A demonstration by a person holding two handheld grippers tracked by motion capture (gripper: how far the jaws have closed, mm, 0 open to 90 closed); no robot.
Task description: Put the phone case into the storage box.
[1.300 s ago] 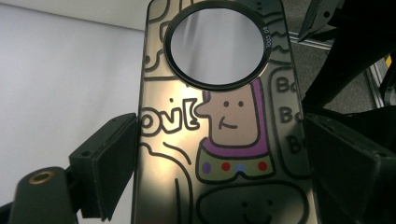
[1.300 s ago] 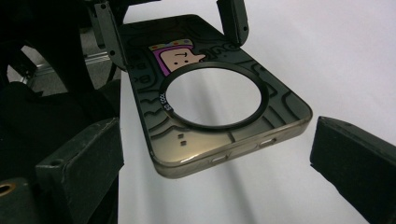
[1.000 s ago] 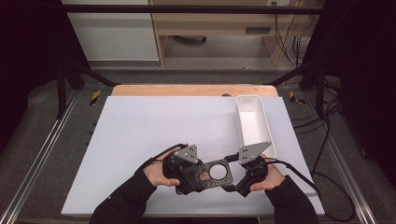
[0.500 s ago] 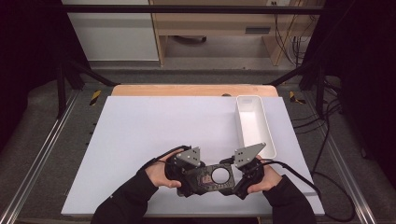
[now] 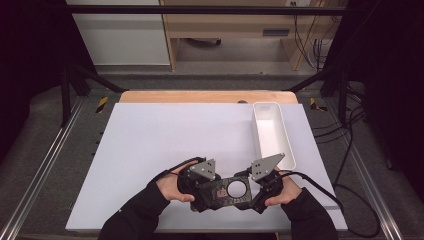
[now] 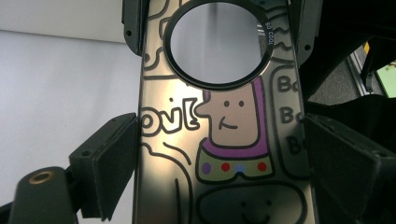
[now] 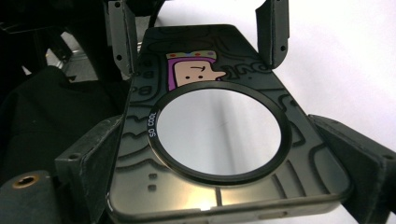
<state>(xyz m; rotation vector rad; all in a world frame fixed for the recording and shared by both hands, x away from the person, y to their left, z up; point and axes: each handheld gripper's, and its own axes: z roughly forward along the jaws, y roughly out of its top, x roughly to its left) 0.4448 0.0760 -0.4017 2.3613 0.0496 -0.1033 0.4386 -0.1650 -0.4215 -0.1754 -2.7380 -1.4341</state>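
Note:
A flat dark case point(image 5: 227, 191) printed with cartoon line drawings, with a round ringed mirror disc point(image 5: 236, 188) in it, is held low over the table's near edge. My left gripper point(image 5: 204, 189) is shut on its left end and my right gripper point(image 5: 256, 194) on its right end. In the left gripper view the case point(image 6: 224, 135) runs lengthwise between the two pads point(image 6: 109, 163), which press its long edges, at the gripper point(image 6: 222, 172). The right gripper view shows the case point(image 7: 219, 84) and disc point(image 7: 219, 133) with that gripper point(image 7: 219, 163) clamped on its sides.
A long white tray point(image 5: 258, 131) stands open and bare inside at the right of the white table top point(image 5: 165, 135). A wooden strip point(image 5: 200, 96) borders the far edge. Metal rails point(image 5: 45, 165) run along both sides, and cables point(image 5: 345, 165) trail at the right.
Both grippers and the case between them have shifted slightly toward the near edge; the right gripper's plate has edged a little left. Both grips stay closed on the case.

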